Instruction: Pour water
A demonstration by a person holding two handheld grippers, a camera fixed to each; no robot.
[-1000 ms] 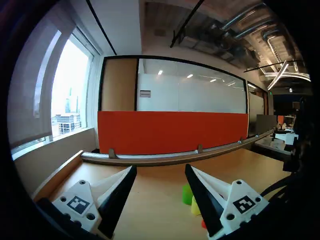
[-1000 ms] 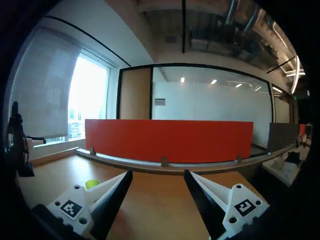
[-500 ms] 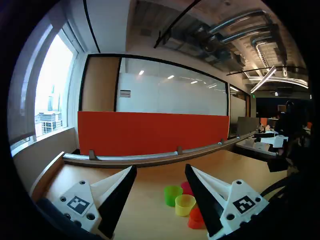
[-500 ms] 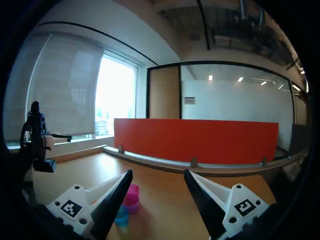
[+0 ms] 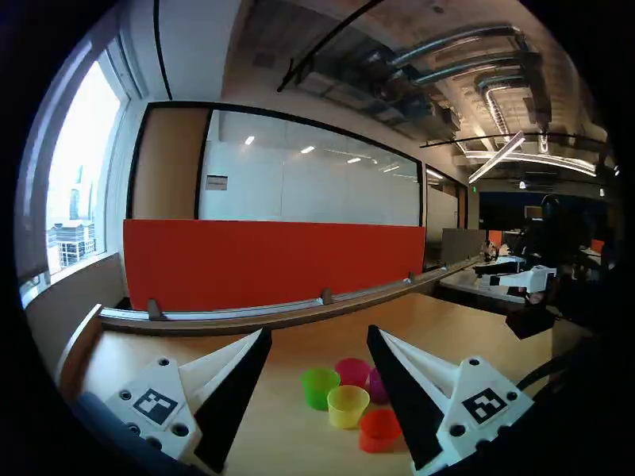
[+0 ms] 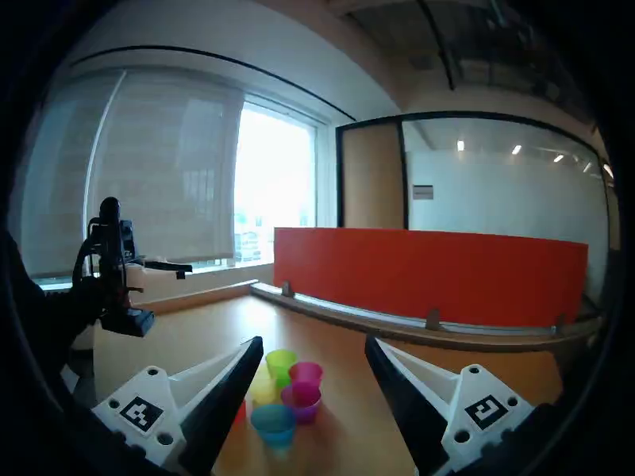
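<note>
**While Both Claws Gape, the Cups Stand Clustered on the Desk**

With its two fingers spread wide and nothing between them, the left gripper (image 5: 317, 331) hangs above a wooden desk (image 5: 468, 317). Toward 6 o'clock in the left gripper view, a cluster of small plastic cups stands upright on that desk. It holds a green cup (image 5: 320, 386), a yellow cup (image 5: 348, 404) just beside it at 4 o'clock, an orange cup (image 5: 379, 428) at 5 o'clock of the yellow one, and a pink cup (image 5: 353, 370) at the back. The finger at 5 o'clock in that view partly hides a purple cup (image 5: 375, 387).

The right gripper (image 6: 313, 339) is likewise spread apart and empty. In the right gripper view the same cluster sits at 6 o'clock between its fingers, a blue cup (image 6: 274, 422) nearest. An orange partition (image 5: 270, 262) runs along the desk's far edge.
</note>
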